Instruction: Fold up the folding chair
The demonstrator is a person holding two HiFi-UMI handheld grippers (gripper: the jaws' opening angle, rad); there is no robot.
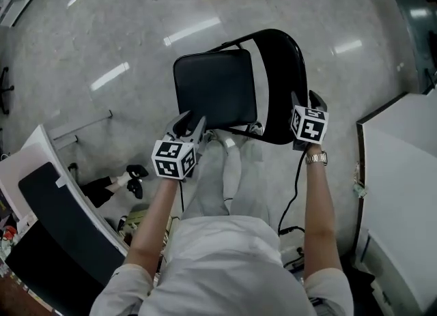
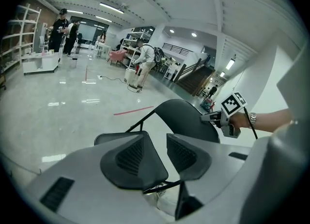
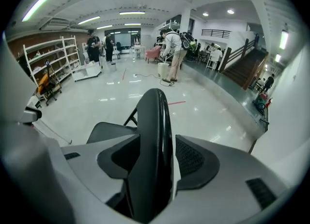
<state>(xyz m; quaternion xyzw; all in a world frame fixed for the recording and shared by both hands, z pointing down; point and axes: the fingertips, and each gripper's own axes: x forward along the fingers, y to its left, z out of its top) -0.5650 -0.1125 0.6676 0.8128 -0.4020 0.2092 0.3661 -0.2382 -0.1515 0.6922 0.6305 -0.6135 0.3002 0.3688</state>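
Folding isn't started: my right tongs gape around the chair back at three o'clock, left tongs part-open, empty.

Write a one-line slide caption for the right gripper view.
Right gripper, jaws open, straddles the edge of the black chair backrest; the seat lies unfolded beyond.

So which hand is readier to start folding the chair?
Right, probably. The right gripper has the backrest between its open jaws. The left gripper sits by the seat with nothing between its jaws.
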